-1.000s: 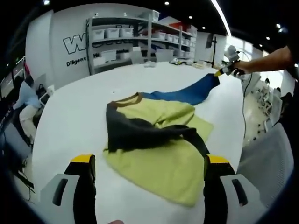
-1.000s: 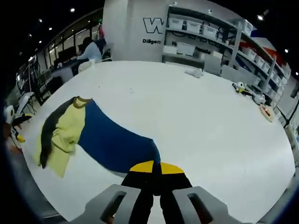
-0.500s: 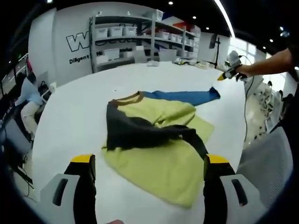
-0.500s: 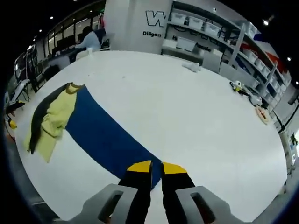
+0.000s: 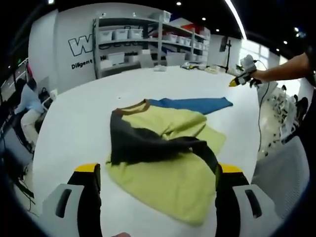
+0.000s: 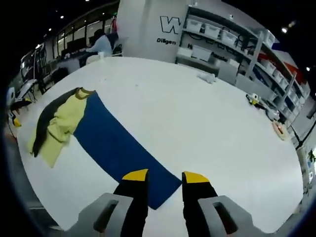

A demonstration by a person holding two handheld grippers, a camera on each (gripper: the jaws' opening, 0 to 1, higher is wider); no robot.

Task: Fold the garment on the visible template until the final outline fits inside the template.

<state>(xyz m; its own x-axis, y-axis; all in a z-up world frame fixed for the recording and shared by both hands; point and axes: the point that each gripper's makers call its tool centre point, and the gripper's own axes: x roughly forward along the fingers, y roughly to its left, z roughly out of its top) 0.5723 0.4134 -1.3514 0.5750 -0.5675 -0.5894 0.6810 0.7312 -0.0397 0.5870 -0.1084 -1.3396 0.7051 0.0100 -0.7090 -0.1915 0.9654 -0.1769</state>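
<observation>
A yellow-green garment (image 5: 168, 173) with dark grey sleeves (image 5: 143, 145) lies bunched on the white table (image 5: 74, 123). A long blue part (image 5: 195, 104) of it stretches away toward the right. My left gripper (image 5: 159, 170) stands open at the garment's near edge, its jaws wide on either side with nothing held. Held by a person's outstretched arm, my right gripper (image 5: 237, 81) hovers beyond the blue end. In the right gripper view the blue part (image 6: 118, 145) lies flat, and my right gripper (image 6: 166, 177) is open just above its near end. The yellow part (image 6: 61, 123) sits at far left.
Shelves with white bins (image 5: 133, 39) (image 6: 222, 44) line the back wall. A person (image 5: 27, 106) sits at a desk beyond the table. Small objects (image 6: 207, 76) (image 6: 254, 98) lie near the table's far edge. Broad bare table (image 6: 207, 128) lies right of the blue part.
My right gripper has opened and let go of the blue end, which now lies flat and stretched on the table. The left gripper has stayed open in place.
</observation>
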